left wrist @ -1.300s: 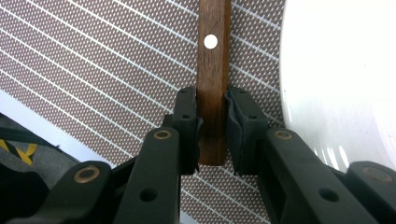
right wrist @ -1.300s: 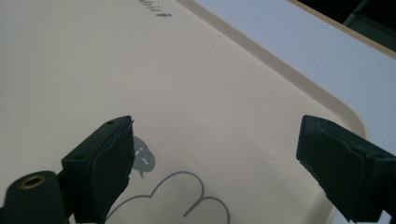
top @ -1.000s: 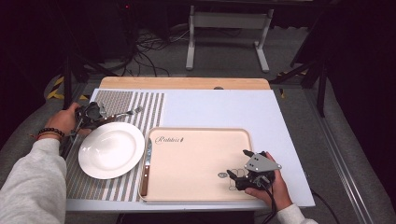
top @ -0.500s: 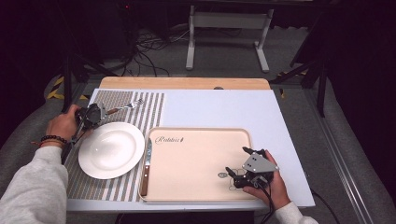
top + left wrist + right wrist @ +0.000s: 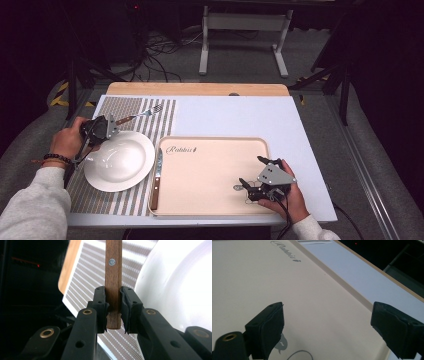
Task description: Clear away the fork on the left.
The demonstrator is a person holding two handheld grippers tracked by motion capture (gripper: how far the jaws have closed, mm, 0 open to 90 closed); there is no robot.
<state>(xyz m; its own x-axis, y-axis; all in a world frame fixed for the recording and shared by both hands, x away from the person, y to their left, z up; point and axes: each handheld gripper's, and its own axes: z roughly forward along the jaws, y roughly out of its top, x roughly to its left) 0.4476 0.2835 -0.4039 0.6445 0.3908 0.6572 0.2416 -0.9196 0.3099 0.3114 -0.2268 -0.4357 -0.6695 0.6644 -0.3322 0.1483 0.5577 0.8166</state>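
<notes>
Fork duty here: the wooden-handled metal fork (image 5: 139, 115) sits in the upper left of the high view, above the striped grey placemat (image 5: 165, 112), tines pointing right toward the middle of the table, handle end caught by the left gripper (image 5: 111, 125). In the left gripper view the brown wood handle (image 5: 113, 277) with its little rivet runs straight up the middle of the frame, and both black pads are squeezed onto its butt end, so the jaws are clamped on it, no daylight on either side. My guess on handling: it's light and stiff, nothing fragile, but the metal end is the heavy bit, and being held right at the tail means it'll want to droop or swivel between the pads if the hand tips. The wood looks smooth, so a firm pinch matters; grabbing a touch further up toward the rivet would feel safer, I reckon. The left hand (image 5: 67, 142) comes in from the lower left, gripper aimed up and to the right across the top edge of the round white plate (image 5: 119, 161). Further right, a wood-handled knife (image 5: 157, 177) lies on the left edge of the beige plastic tray (image 5: 210, 150). The right gripper (image 5: 252, 182) rests low in the tray's lower right corner, jaws wide apart with nothing between them.
</notes>
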